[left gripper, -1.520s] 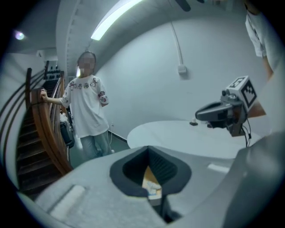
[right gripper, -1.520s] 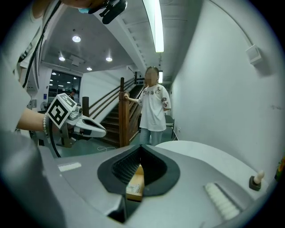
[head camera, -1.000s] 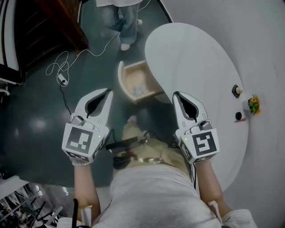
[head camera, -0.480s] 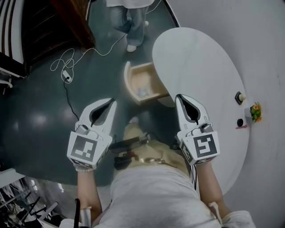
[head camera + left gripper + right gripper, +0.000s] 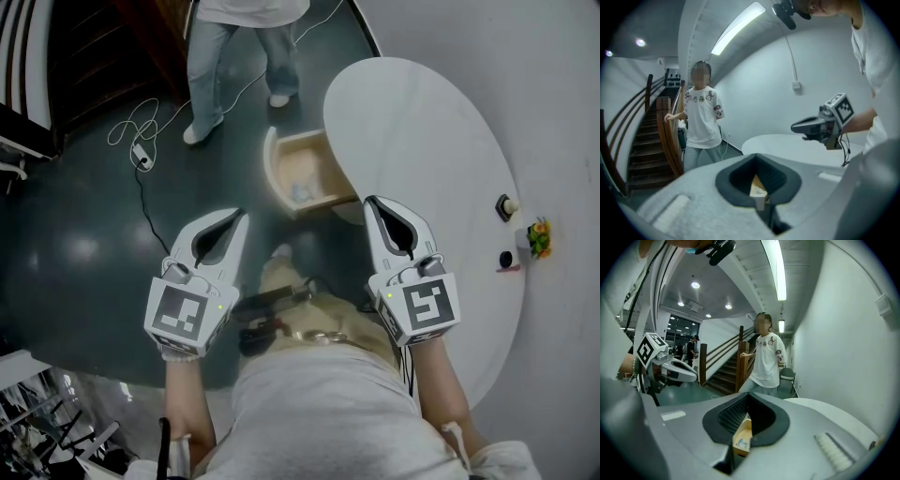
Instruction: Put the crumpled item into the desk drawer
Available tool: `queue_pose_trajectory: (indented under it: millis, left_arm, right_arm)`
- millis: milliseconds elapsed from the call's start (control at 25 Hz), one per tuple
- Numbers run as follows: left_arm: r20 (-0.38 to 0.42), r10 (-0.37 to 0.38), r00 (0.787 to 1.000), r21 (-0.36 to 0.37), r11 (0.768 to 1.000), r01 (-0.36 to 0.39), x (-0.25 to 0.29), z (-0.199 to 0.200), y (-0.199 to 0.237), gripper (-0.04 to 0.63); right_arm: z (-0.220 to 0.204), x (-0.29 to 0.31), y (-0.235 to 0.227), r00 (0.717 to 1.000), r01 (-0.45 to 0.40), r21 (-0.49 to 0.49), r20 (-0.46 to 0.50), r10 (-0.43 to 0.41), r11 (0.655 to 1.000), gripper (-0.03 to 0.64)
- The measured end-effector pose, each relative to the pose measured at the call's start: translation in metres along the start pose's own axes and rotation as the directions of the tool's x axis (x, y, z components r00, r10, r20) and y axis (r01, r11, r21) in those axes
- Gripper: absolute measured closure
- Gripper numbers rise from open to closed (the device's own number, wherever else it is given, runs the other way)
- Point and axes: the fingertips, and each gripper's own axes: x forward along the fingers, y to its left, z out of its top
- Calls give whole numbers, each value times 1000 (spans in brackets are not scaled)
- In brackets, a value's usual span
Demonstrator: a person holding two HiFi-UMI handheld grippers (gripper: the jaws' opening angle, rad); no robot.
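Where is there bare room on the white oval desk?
Most of the white oval desk is bare, from the open wooden drawer to its far end. Its right edge holds small dark objects and an orange flower ornament. A pale crumpled item occupies the drawer.

The person wears a pale grey short-sleeved shirt [image 5: 319,412], beige trousers [image 5: 281,281] and a light belt [image 5: 314,336]. Left of the belt, the left gripper [image 5: 240,217] is a light grey shell with a black-lined teardrop opening. Its cube [image 5: 183,314] bears black-and-white square markers and a small green light. Right of the belt, the right gripper [image 5: 371,202] looks alike, with a thin black cable [image 5: 843,150].
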Motion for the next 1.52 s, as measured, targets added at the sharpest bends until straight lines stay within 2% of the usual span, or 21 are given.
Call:
queue_pose_trajectory:
  millis: [440,1520]
  left_arm:
    - [7,-20,1000,9,1000,20,2,0,-3,598]
    - [5,-9,1000,-3,1000,9,6,2,-3,598]
  right_arm:
    - [1,1,2,1000,-8,-6,-4,8,1000,612]
    - [1,1,1,1000,-8,-11,-12,8,1000,612]
